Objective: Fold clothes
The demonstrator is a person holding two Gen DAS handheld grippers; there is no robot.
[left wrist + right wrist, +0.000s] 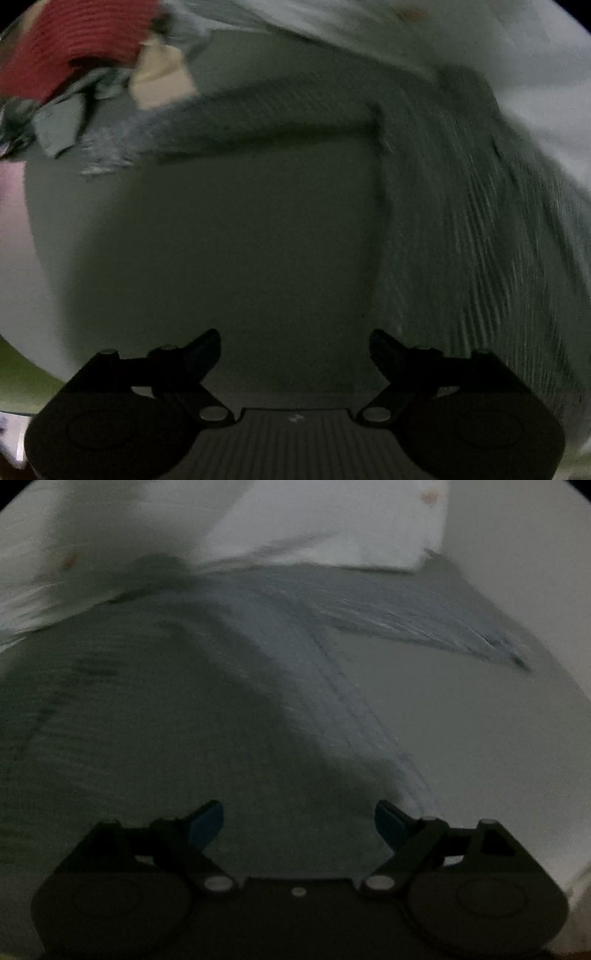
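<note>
Lying flat on a pale surface that may be a desk or a bed, I cannot tell which, the grey ribbed knit garment (461, 229) is the landmark here, and it reads as a sweater with a long sleeve (258, 110) stretched out sideways from the body. I judge it soft, limp and fairly light, with a ribbed texture that should give the pads good purchase and nothing fragile about it; it will drape and sag when lifted, so a pinch at a firm edge, such as the sleeve end or the shoulder seam where sleeve meets body, looks wiser than a grab at the loose middle. Over the bare surface in the angle between sleeve and body hangs the left hand-held gripper (295, 343), its jaws spread wide with nothing between them. Above the garment's body and its other sleeve (424, 616) hangs the right hand-held gripper (299, 821), blue-padded jaws likewise wide apart and empty. Beyond the first sleeve's end sits a heap of other clothes (66, 110), topped by a red ribbed piece (77, 40). No container shows in either view. Both views are dim and motion-blurred, so finer detail is lost.
</note>
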